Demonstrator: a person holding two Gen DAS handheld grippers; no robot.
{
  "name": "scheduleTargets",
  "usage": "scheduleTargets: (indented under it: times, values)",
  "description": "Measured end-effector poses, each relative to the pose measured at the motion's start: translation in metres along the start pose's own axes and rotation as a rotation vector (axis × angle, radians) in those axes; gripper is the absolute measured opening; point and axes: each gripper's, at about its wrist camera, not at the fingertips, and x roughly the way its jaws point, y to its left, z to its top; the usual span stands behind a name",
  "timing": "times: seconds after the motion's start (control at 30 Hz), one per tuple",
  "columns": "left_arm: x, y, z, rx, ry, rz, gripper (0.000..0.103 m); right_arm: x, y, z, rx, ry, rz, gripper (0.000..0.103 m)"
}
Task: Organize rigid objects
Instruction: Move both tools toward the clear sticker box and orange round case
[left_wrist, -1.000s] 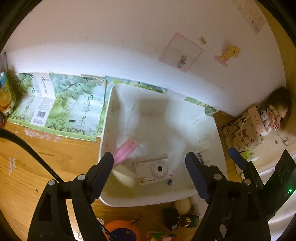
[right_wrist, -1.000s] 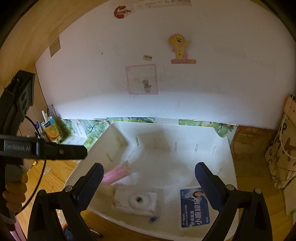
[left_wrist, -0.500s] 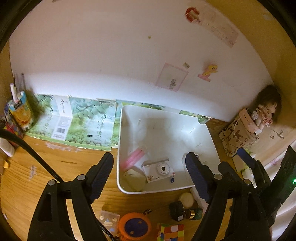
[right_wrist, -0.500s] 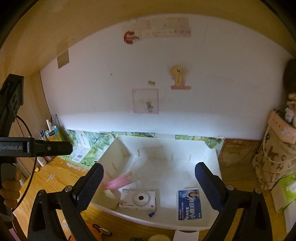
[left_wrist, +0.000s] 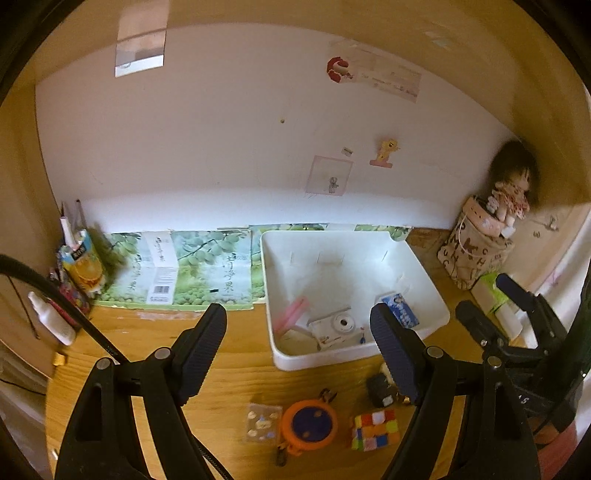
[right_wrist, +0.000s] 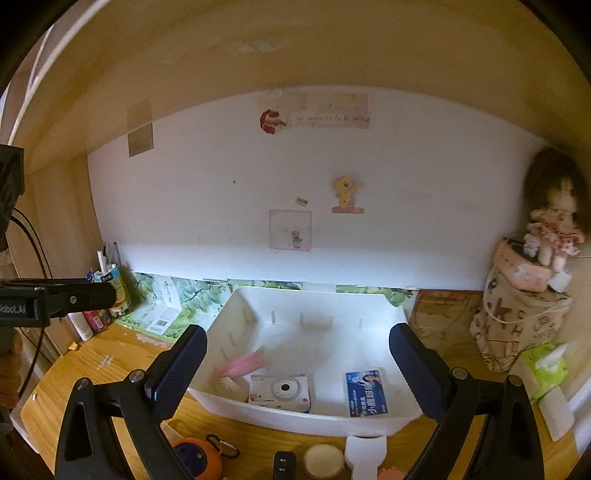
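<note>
A white bin (left_wrist: 332, 273) (right_wrist: 295, 415) stands on the wooden desk by the wall. Inside lie a white camera (left_wrist: 336, 326) (right_wrist: 280, 391), a pink item (left_wrist: 291, 314) (right_wrist: 242, 367) and a blue card (left_wrist: 400, 314) (right_wrist: 367, 391). In front of the bin sit an orange tape measure (left_wrist: 308, 424) (right_wrist: 199, 459), a colour cube (left_wrist: 375, 430), a clear little box (left_wrist: 263, 422) and a small black object (left_wrist: 382, 389). My left gripper (left_wrist: 297, 343) hangs open above the desk, holding nothing. My right gripper (right_wrist: 297, 369) (left_wrist: 498, 306) is open too, back from the bin.
Green-printed cardboard (left_wrist: 177, 266) lies flat left of the bin. A juice carton (left_wrist: 85, 266) and a white bottle (left_wrist: 51, 321) stand at far left. A drawstring bag with a doll (right_wrist: 524, 306) and a green tissue pack (right_wrist: 546, 365) fill the right corner.
Both grippers have drawn back and up from the bin. The bin looks smaller, and the tape measure, cube and clear box have come into view in front of it.
</note>
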Motion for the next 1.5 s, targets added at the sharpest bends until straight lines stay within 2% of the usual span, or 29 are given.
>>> scheduleTargets:
  times: [0.33,0.5,0.73,1.1,1.23,1.37,1.5]
  values:
    - [-0.033,0.005,-0.025,0.103,0.006,0.036,0.083,-0.038,0.019,-0.024,-0.003,0.014,-0.040,0.099]
    - [-0.038,0.009,-0.039,0.127,0.027,0.081,0.083,-0.052,0.026,-0.037,0.011,0.032,-0.043,0.099]
    - [-0.034,0.016,-0.064,0.126,0.109,0.091,0.083,-0.065,0.028,-0.056,0.070,0.101,-0.035,0.099]
    - [-0.006,0.033,-0.101,0.066,0.261,0.134,0.083,-0.056,0.030,-0.089,0.166,0.274,-0.015,0.099]
    - [0.012,0.036,-0.107,0.035,0.337,0.129,0.083,-0.048,0.026,-0.102,0.241,0.336,0.019,0.099]
    - [0.024,0.032,-0.112,0.078,0.386,0.114,0.083,-0.037,0.017,-0.114,0.356,0.406,0.045,0.099]
    - [0.039,0.030,-0.116,0.104,0.437,0.095,0.083,-0.025,0.006,-0.123,0.438,0.460,0.031,0.099]
